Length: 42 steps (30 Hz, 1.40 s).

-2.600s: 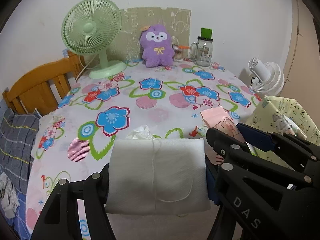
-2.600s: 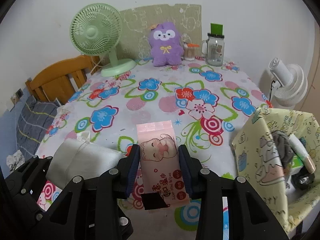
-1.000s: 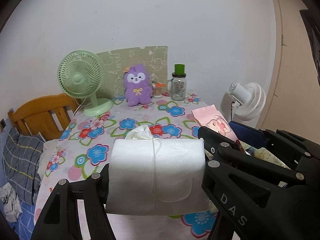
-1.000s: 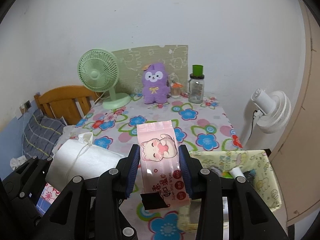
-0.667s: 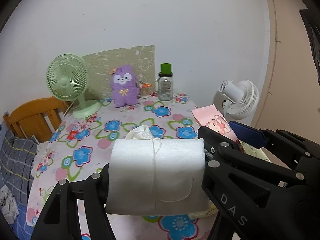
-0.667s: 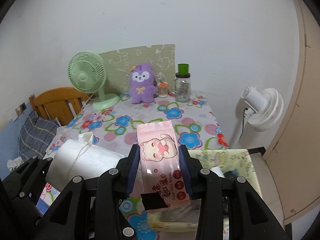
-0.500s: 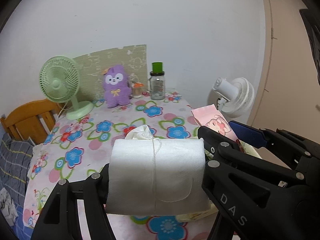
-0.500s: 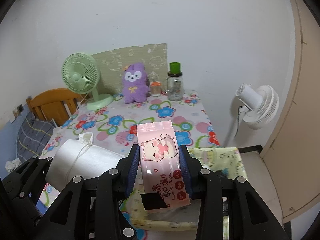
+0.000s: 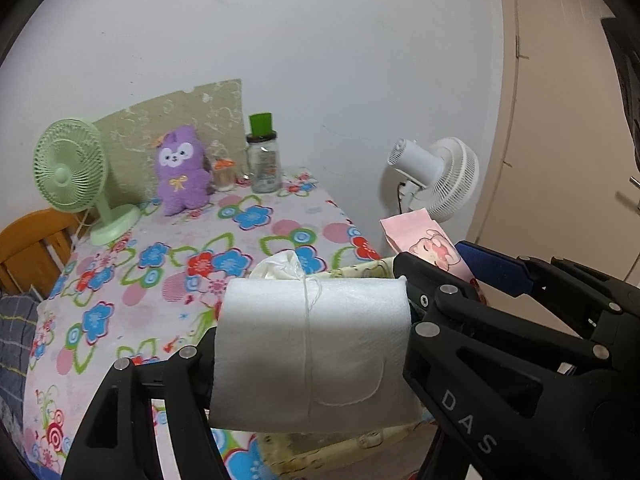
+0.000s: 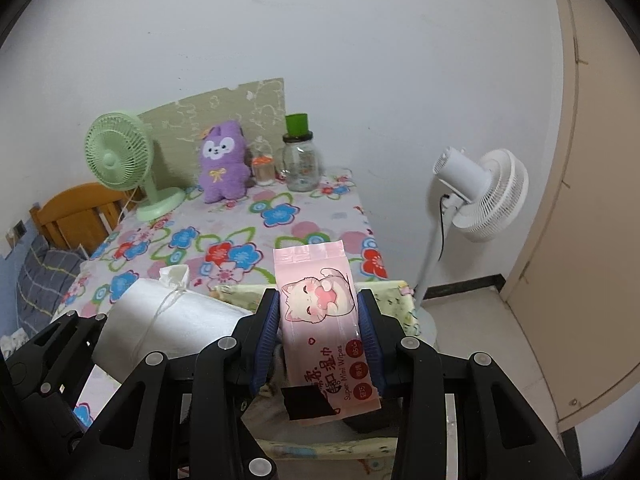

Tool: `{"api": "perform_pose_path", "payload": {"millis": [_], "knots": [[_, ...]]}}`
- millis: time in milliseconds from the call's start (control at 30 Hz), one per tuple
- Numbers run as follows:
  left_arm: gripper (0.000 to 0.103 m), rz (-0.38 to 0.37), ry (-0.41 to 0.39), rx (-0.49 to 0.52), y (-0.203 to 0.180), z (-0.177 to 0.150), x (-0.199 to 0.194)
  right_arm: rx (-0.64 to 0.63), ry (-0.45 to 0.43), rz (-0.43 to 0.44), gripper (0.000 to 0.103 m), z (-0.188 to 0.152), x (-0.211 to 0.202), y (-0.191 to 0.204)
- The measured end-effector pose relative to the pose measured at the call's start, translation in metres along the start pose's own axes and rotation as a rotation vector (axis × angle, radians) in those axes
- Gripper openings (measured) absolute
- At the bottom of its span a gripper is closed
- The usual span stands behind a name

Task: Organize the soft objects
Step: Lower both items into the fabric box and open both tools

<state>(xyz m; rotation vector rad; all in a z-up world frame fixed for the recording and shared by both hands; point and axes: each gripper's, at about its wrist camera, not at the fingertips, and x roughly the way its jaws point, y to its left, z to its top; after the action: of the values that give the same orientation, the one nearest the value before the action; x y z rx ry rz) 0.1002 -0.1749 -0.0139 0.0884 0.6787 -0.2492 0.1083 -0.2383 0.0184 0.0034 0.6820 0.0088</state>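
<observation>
Jaws clamped on white roll [image 9: 312, 352], wipes pack [image 10: 320, 316], floral tablecloth [image 10: 240, 232], white wall [image 10: 320, 40]

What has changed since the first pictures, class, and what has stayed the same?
Both hand-held grippers have pulled back from the table and swung right, over the yellow basket. No grip changed: the left still clamps the white roll, the right the pink wipes. The table's things stayed put.
</observation>
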Motion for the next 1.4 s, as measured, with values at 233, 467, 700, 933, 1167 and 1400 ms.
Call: {"api": "perform_pose_path", "payload": {"millis": [233, 467, 700, 933, 1167, 1400], "knots": [[0.081, -0.05, 0.052, -0.003, -0.008, -0.001, 0.027, 0.018, 0.035, -0.021, 0.042, -0.004, 0.019, -0.017], [0.097, -0.049, 0.096, -0.005, -0.006, -0.005, 0.042, 0.034, 0.065, -0.018, 0.042, -0.008, 0.036, -0.021], [0.103, -0.017, 0.102, 0.077, -0.005, -0.007, 0.043, 0.035, 0.075, -0.019, 0.043, -0.006, 0.044, -0.019], [0.103, -0.009, 0.107, 0.07, 0.003, -0.008, 0.043, 0.009, 0.099, -0.005, 0.045, -0.008, 0.052, -0.008], [0.103, -0.006, 0.098, 0.05, 0.014, -0.012, 0.033, -0.013, 0.06, -0.005, 0.077, -0.013, 0.037, 0.005], [0.103, 0.028, 0.083, 0.038, 0.03, -0.019, 0.011, -0.004, 0.031, -0.014, 0.081, -0.019, 0.016, 0.021]]}}
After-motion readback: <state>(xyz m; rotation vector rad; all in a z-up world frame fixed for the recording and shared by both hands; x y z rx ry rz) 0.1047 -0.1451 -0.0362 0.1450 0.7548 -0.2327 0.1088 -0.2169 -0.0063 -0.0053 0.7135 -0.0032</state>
